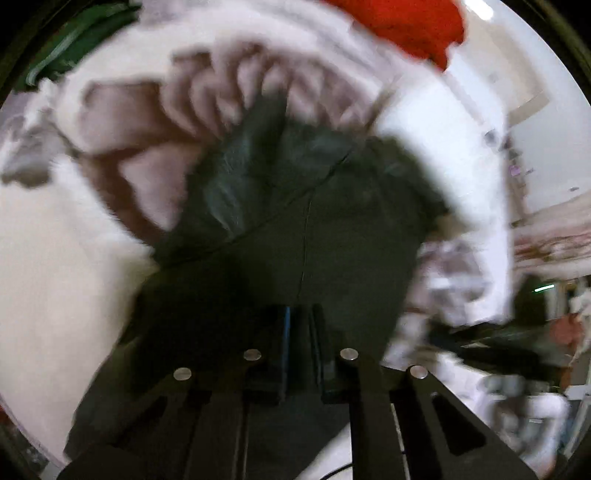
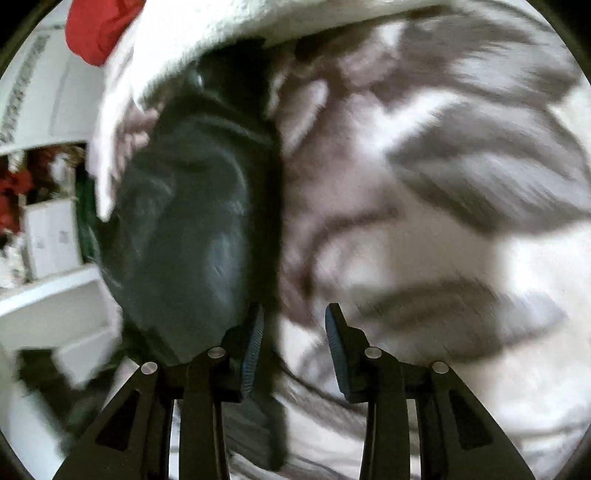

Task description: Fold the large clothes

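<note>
A dark grey-black garment (image 1: 295,206) fills the middle of the left wrist view, bunched over a white and brown patterned bedspread (image 1: 122,122). My left gripper (image 1: 299,343) is shut on the garment's cloth, its fingers pressed together. In the right wrist view the same dark garment (image 2: 184,221) hangs at the left, over the patterned bedspread (image 2: 443,184). My right gripper (image 2: 293,350) is open, its left finger against the garment's edge, nothing between the jaws. Both views are blurred by motion.
A red cloth (image 1: 406,26) lies at the far end of the bed, and it also shows in the right wrist view (image 2: 99,29). A green garment (image 1: 74,44) lies at the far left. White furniture (image 2: 48,240) stands beyond the bed's edge.
</note>
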Demonstrator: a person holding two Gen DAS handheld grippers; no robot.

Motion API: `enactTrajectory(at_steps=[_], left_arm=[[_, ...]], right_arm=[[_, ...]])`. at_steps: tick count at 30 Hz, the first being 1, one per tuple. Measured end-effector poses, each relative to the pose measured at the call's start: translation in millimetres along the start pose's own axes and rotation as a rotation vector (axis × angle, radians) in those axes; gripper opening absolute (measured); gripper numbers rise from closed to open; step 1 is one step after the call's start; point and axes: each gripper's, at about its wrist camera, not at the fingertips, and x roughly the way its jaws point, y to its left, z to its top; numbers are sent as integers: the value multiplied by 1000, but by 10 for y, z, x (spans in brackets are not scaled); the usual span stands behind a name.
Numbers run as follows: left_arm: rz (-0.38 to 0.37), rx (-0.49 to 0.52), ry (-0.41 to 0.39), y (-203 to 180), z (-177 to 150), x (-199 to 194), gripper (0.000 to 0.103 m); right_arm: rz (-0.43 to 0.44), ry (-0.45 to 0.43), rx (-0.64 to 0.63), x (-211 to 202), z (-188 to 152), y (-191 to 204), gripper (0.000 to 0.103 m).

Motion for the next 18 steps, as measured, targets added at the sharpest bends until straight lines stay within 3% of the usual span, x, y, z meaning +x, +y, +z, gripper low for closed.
enactTrajectory(at_steps=[1,2,3,6,8,10,11,12,13,15,18], left_arm=[[28,-3,20,32,26,192,6],[27,-6,21,86,34,294,5],[16,-8,11,133,39,317,4],[-33,1,6,219,23,262,4],[-54,-5,10,258,31,233,4],[-64,-9,13,280,36,198,4],[-67,-8,15,298,35,164,4],[-67,-2,12,305,27,122,4],[-71,5,13,306,15,73,4],[-77,11,27,296,10,-14,4],[-37,53,38,246,-63,-233,4]], right_arm=[[37,-11,-3,27,94,-1,58],[70,-20,-8,68,209,4,76],[111,-29,-12,137,366,12,80],[176,-8,4,414,750,32,80],[197,15,34,591,912,35,85],[252,-27,40,646,987,86,86],[270,-46,27,647,984,119,73],[251,-56,19,646,971,131,45],[243,-61,18,637,931,107,36],[290,-80,60,573,869,11,27],[334,-117,126,281,605,-137,23]])
